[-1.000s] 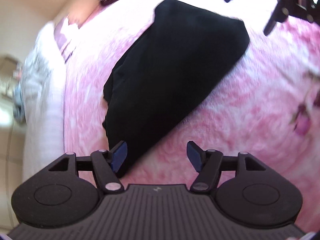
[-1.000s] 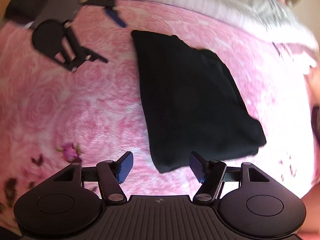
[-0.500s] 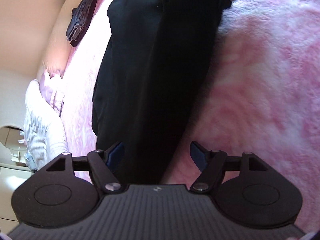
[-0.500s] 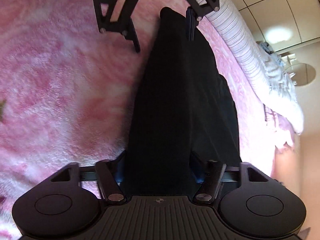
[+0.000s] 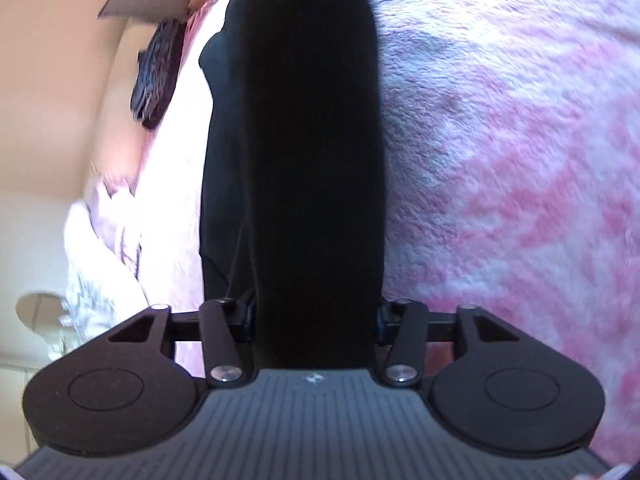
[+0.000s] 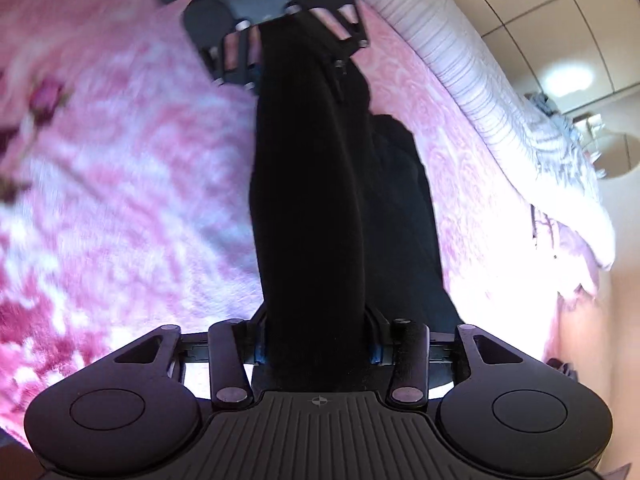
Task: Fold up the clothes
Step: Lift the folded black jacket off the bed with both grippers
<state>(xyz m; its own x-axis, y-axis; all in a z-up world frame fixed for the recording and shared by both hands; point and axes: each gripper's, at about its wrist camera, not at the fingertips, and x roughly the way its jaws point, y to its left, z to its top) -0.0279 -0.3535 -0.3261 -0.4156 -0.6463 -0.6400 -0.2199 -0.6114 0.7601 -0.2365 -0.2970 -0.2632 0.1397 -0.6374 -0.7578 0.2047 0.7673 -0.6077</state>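
The left gripper (image 5: 316,320) points down at a folded black cloth garment (image 5: 312,140) that lies on a fluffy pink and white blanket with a rose pattern (image 5: 520,168). Its two black jaws stand at about half of their width and they are closing. The thick folded edge of the garment fills the whole gap between them, and the blue pads (image 5: 250,314) touch the cloth on both sides. The garment runs away from this gripper as a long dark band, up to the top of the left wrist view.

The right gripper (image 6: 318,344) takes the same garment (image 6: 320,200) at its other end. Its jaws are also about half open and closing, with the folded cloth between them, and the blue pads (image 6: 260,350) lie against the cloth on both sides. In the right wrist view the left gripper (image 6: 292,60) shows at the far end of the garment, so the two grippers face each other along it. This view is blurred on its left part.

Beside the blanket, a white cloth with thin grey stripes (image 6: 500,100) lies along the edge of the bed. A dark purple bundle of cloth (image 5: 156,76) lies near the wall in the left wrist view.
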